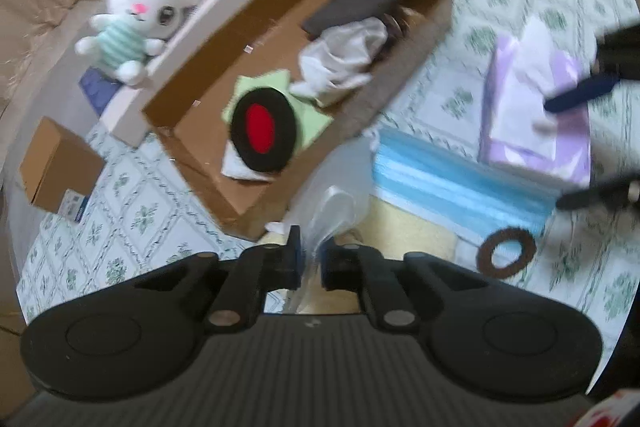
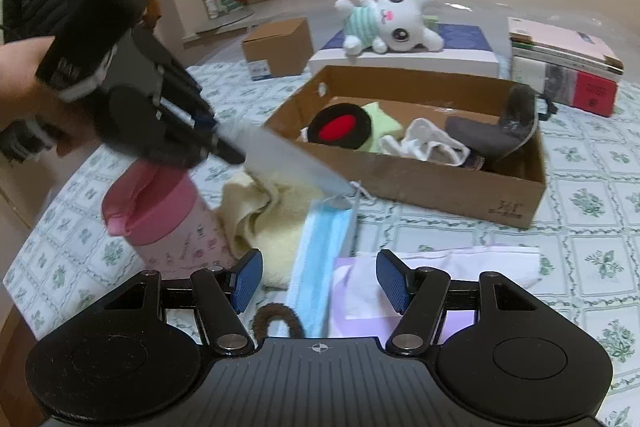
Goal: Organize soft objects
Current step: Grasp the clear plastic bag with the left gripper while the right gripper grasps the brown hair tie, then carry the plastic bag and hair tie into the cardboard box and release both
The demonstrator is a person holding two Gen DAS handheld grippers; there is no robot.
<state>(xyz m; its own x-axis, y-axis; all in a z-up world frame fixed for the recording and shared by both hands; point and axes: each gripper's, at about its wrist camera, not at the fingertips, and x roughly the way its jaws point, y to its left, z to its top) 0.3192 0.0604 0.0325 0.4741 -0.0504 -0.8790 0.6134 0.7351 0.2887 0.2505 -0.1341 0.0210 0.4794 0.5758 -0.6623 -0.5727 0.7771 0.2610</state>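
While its blue pads pinch a clear plastic wrapper (image 1: 330, 215), the left gripper (image 1: 311, 261) lifts the blue face masks (image 1: 452, 183) off the patterned tablecloth (image 1: 132, 215), seemingly bound for the cardboard box (image 1: 208, 75) just beyond, where a black-and-red pad (image 1: 262, 129), green cloth and white cloth already lie. A plush rabbit (image 1: 132, 19) waits on a white box behind.

From the right wrist, the right gripper (image 2: 318, 281) hangs wide apart and empty above a purple tissue pack (image 2: 360, 307) and brown hair tie (image 2: 276, 319), probably next. A cream towel (image 2: 276, 219) and pink bottle (image 2: 168, 219) sit nearby.
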